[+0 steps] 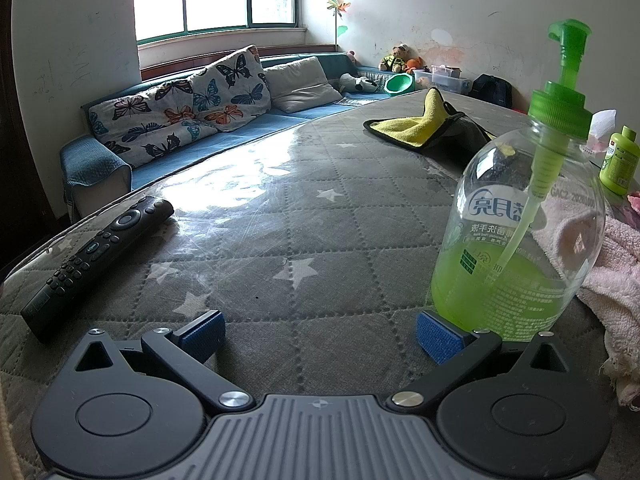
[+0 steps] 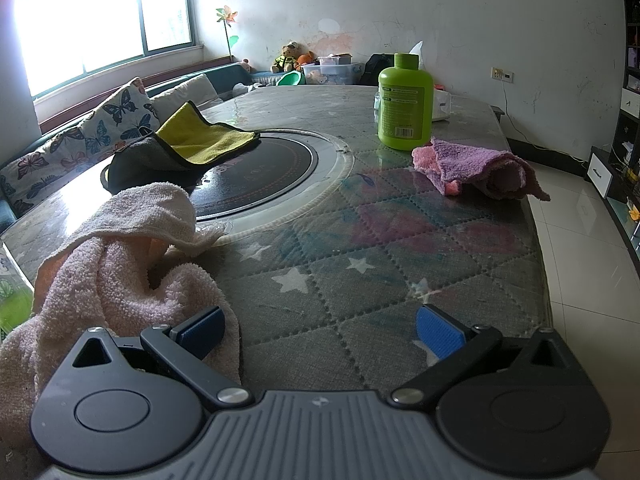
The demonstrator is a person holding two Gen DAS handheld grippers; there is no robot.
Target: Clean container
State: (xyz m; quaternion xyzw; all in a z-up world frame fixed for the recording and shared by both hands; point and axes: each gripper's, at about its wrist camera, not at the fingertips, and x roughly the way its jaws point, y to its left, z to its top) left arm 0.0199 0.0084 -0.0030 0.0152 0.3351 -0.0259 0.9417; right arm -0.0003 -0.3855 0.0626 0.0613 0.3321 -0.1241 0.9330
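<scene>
Green soap half fills a clear pump bottle [image 1: 516,216] standing on the grey quilted, star-printed surface [image 1: 304,216], near its right edge in the left wrist view. Its label shows through from behind, mirrored: a blue-and-white logo with Chinese characters, smaller lines too fine to read, and a stamped code "GAC2 2020100…" on the glass. The left claw [image 1: 320,330] is spread wide and empty; its right blue pad sits just beside the bottle's base, though I cannot tell if they touch. A black remote [image 1: 96,256] lies toward the left edge, and a yellow-and-grey cloth [image 1: 416,124] sits farther back.

The right claw [image 2: 320,330] is also spread and holds nothing. A pale pink towel [image 2: 120,268] is bunched just beside its left pad. Farther on, a black round hob [image 2: 260,168] is set into the surface, partly under the yellow-and-grey cloth. An opaque green bottle [image 2: 405,102] with a barcode label, text unreadable, stands toward the far edge, a purple cloth [image 2: 476,172] just in front.
</scene>
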